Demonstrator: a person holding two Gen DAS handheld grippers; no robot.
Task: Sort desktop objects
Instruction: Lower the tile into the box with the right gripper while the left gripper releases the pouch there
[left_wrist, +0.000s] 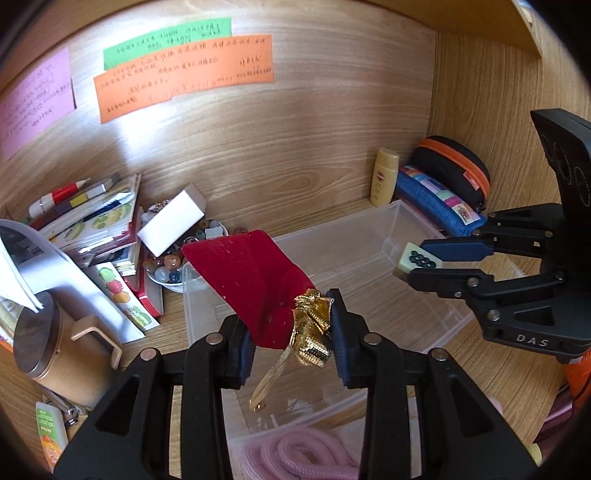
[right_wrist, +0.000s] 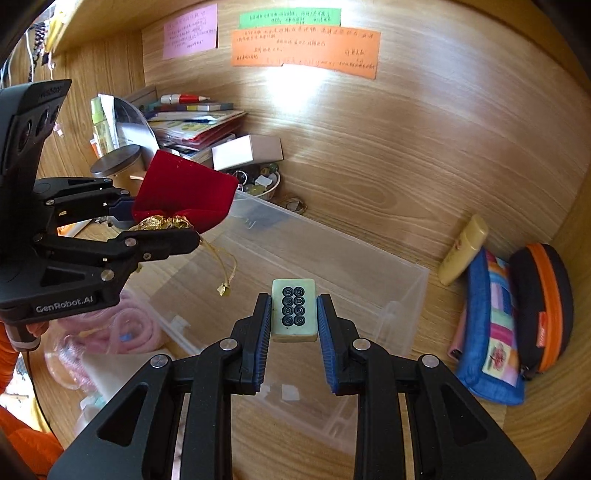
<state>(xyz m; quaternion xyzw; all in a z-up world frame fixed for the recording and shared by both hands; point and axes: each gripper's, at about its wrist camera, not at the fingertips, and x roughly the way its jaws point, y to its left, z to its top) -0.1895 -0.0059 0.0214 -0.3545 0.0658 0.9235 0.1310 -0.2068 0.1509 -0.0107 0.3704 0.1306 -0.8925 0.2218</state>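
My left gripper (left_wrist: 291, 328) is shut on a red velvet pouch (left_wrist: 255, 280) at its gold ribbon neck (left_wrist: 312, 332); a gold cord dangles below it. It hangs over a clear plastic bin (left_wrist: 421, 236). My right gripper (right_wrist: 294, 325) is shut on a cream mahjong tile (right_wrist: 294, 308) with black circles on its face, also above the clear bin (right_wrist: 369, 280). In the right wrist view the left gripper (right_wrist: 162, 229) with the red pouch (right_wrist: 184, 192) stands at the left. In the left wrist view the right gripper (left_wrist: 413, 260) holds the tile (left_wrist: 419, 260) at the right.
A pile of books and stickers (left_wrist: 96, 221), a white box (left_wrist: 171, 223), a bowl of beads (left_wrist: 170, 266) and a lidded mug (left_wrist: 55, 343) crowd the left. A yellow bottle (left_wrist: 384, 177), blue pouch (left_wrist: 436, 199) and black-orange case (left_wrist: 454, 166) sit at the right. Pink cord (left_wrist: 295, 454) lies near.
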